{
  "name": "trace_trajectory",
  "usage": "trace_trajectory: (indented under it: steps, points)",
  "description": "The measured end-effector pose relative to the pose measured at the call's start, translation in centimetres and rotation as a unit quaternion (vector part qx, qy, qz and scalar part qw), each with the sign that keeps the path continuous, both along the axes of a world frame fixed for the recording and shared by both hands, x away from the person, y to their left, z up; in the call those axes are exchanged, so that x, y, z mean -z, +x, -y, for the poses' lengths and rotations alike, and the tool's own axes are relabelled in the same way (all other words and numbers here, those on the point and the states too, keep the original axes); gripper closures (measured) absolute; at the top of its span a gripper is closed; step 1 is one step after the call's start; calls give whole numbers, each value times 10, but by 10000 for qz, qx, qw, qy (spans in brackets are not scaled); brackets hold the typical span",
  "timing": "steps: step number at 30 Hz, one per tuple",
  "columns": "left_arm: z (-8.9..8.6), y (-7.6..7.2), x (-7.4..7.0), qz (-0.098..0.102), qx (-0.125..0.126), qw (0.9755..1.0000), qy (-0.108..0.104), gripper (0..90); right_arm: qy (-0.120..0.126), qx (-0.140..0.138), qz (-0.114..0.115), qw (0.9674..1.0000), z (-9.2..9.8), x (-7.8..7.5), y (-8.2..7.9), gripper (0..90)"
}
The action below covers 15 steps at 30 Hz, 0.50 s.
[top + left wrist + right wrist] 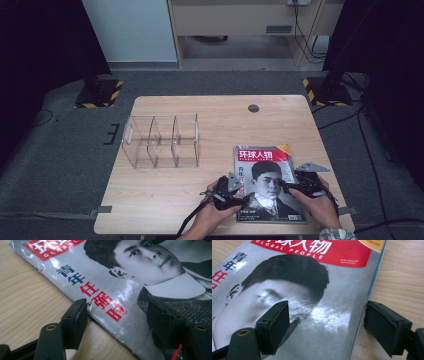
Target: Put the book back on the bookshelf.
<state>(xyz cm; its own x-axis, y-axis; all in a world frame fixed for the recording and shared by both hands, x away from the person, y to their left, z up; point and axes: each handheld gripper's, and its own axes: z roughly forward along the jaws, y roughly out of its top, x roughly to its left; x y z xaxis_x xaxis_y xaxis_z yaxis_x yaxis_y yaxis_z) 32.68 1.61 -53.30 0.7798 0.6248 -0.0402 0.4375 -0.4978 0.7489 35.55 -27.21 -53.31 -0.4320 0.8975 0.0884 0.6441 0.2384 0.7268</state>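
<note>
A magazine (pixel 265 175) with a red title band and a black-and-white portrait lies flat on the wooden table (pixel 165 195), front right. My left gripper (pixel 240 189) is at its left edge, held in a hand. In the left gripper view the magazine (pixel 120 277) runs across, and the left gripper (pixel 117 306) stands open astride its edge, one jaw on the wood against the edge, the other over the cover. My right gripper (pixel 293 186) is at the right edge. In the right gripper view the right gripper (pixel 327 308) is open, one jaw over the cover (pixel 317 302), the other above the wood.
A clear plastic organizer (pixel 160 142) with several compartments stands at the table's left middle. A round cable hole (pixel 253 108) sits near the far edge. Two stand bases with yellow-black tape (pixel 100 92) (pixel 325 90) rest on the floor beyond the table.
</note>
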Motion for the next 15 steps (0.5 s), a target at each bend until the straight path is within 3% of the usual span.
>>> trace_trajectory:
  steps: [6,10,13,15]
  points:
    - [0,2,1,-54,15,10000,-42,324,21,14,240,9997,0,-9,-4,295]
    - [0,3,1,-43,13,10000,-64,324,188,-13,376,9991,1,-16,-9,353]
    - [0,3,1,-41,5,10000,-64,324,552,-152,607,9965,-1,-26,-16,417]
    - [0,3,1,-40,5,10000,-64,324,691,-250,646,9952,-3,-30,-18,432]
